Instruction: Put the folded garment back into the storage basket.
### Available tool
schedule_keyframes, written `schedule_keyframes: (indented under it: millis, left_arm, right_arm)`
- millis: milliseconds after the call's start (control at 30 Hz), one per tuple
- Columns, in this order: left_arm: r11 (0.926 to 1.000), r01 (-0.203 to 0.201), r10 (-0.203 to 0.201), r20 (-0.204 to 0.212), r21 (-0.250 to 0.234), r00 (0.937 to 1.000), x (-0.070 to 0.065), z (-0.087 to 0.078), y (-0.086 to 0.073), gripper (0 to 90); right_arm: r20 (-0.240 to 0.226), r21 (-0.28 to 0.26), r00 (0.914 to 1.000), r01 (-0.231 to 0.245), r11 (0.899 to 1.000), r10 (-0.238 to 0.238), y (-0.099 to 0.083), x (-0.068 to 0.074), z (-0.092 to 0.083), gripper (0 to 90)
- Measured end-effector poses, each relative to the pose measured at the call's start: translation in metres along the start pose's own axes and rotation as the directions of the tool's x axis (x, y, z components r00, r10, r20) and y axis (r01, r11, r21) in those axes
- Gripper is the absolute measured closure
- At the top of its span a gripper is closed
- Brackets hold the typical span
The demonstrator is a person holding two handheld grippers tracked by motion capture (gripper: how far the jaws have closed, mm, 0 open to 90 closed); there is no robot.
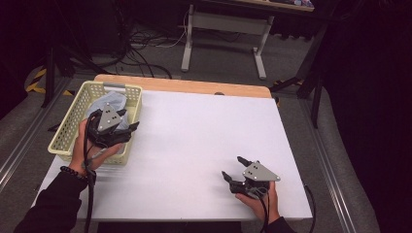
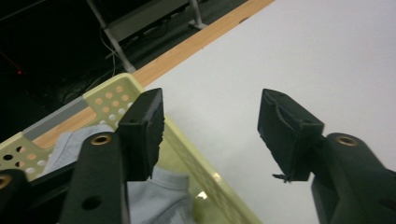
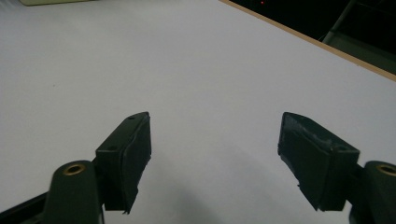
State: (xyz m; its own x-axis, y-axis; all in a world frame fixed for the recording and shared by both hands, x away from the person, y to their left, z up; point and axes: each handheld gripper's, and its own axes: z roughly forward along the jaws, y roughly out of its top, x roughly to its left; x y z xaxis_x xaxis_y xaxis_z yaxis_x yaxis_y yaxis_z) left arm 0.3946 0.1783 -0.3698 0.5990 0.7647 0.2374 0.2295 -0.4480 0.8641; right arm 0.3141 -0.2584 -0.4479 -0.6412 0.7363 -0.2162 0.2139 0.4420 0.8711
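While my left claw [image 1: 127, 125] hangs at the basket's [image 1: 73, 124] near rim, its jaws stand apart with nothing between them; the grey cloth [image 1: 111, 102] lies in the basket, under and beside the left jaw. My right claw [image 1: 232, 172] rests on the bare desk [image 1: 204, 136], jaws wide, holding nothing. I judge the risk is a jaw snagging the cloth or knocking the rim as I draw away, dragging the cloth out or shoving the light basket toward the desk edge it sits near. My hand and claw cover much of the cloth, so I can't tell how it is folded or whether it lies fully inside.
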Motion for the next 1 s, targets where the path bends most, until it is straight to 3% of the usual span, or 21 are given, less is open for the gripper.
schedule_keyframes:
  millis: [367,1000]
  left_arm:
    - [0.9973,-0.049,0.051,0.042,-0.055,0.9978,-0.029,-0.007,-0.002,23.6]
    - [0.9928,-0.055,0.066,0.106,-0.106,0.9922,-0.060,-0.018,-0.017,16.7]
  right_arm:
    - [0.003,0.002,0.9999,0.010,1.000,-0.010,0.000,0.002,0.001,26.4]
    - [-0.009,0.008,0.9997,0.024,1.000,-0.024,0.001,0.007,0.002,26.3]
